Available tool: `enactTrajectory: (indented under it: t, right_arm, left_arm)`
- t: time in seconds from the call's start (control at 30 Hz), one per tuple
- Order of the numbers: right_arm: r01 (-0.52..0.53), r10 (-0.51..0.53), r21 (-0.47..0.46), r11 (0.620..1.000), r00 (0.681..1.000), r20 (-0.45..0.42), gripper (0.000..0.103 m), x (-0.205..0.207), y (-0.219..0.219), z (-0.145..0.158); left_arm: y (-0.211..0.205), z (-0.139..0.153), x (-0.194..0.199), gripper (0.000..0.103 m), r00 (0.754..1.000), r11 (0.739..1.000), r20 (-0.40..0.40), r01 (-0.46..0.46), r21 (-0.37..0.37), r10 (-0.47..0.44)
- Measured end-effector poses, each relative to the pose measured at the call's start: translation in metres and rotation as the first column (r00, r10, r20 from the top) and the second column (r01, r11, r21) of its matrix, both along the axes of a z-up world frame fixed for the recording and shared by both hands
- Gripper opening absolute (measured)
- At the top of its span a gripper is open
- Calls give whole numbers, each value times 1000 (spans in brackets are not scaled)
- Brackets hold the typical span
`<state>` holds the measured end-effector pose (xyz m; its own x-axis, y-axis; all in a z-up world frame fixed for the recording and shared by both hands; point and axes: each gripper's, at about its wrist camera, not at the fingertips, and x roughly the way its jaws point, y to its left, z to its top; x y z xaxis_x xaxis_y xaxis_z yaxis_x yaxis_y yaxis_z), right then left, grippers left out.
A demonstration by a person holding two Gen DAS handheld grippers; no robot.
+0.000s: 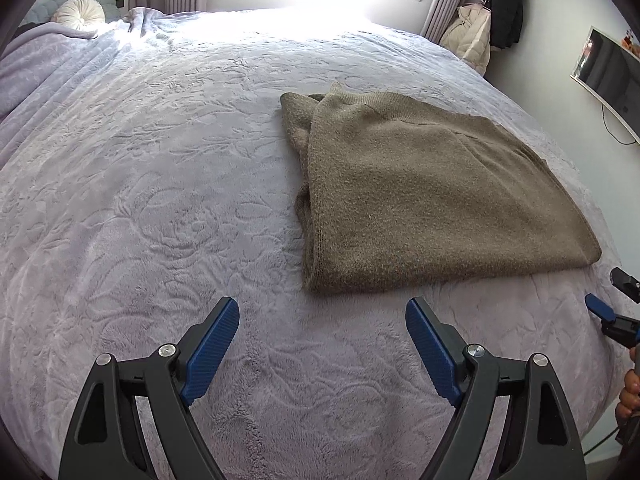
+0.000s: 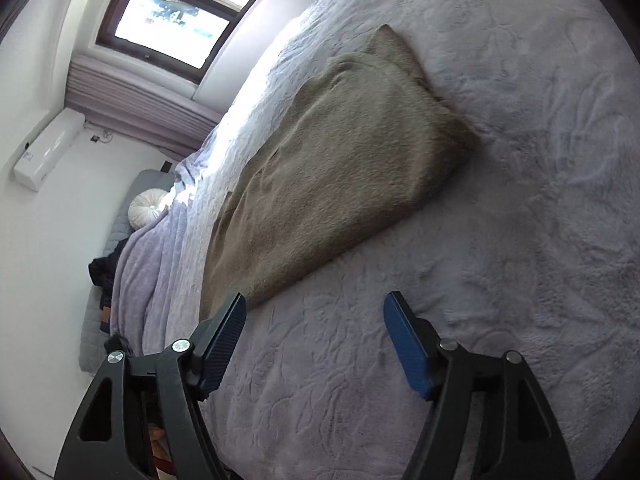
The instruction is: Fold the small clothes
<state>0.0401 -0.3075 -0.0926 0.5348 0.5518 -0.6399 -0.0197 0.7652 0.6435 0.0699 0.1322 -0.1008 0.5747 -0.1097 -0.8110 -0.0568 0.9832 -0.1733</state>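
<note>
Left gripper (image 1: 322,346) had both blue pads spread wide with nothing between them, hovering over bare blanket just short of the sweater's near hem, so it was set up for a reach and not holding anything. Right gripper (image 2: 314,340) was likewise spread and empty, rolled well over on its side, its left finger close by the sweater's near corner; in the left wrist view it showed only as a blue tip at the frame edge, off the sweater's right near corner. The sweater (image 1: 420,192), olive-brown knit, lay flat on the lilac blanket (image 1: 140,200), already doubled over itself: a layered edge ran down its left side and a corner poked out at the far end, which reads as at least one fold in place. Likely reason for the two grippers sitting at opposite near corners was a paired pinch on the hem to carry it toward the far edge for the next fold. The knit looked thick and limp, so a shallow bite would probably catch only the top layer. Round white cushion (image 1: 80,10) sat far beyond the sweater, out of play.
</note>
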Motion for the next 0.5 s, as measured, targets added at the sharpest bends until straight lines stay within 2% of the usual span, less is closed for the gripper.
enactTrajectory:
  t: [0.13, 0.17, 0.2, 0.3, 0.5]
  right_arm:
    - [-69, 69, -43, 997, 998, 8, 75, -1, 26, 1]
    - [-82, 82, -48, 995, 997, 6, 75, -1, 32, 0]
    - [-93, 93, -52, 994, 996, 4, 75, -2, 35, -3]
    - [-118, 119, -62, 991, 993, -1, 75, -4, 53, -7]
    - [-170, 171, -53, 984, 985, 22, 75, -6, 71, -10]
  left_arm:
    - [-2, -3, -1, 88, 1000, 1000, -16, 7, -1, -7]
    - [-3, -5, 0, 99, 1000, 1000, -30, 0, 7, 0]
    - [-2, -6, -1, 102, 1000, 1000, -27, -10, 5, 10]
    - [-1, -7, -3, 102, 1000, 1000, -15, -25, -1, 25]
    - [-1, -20, -4, 102, 998, 999, -60, -31, 11, 31]
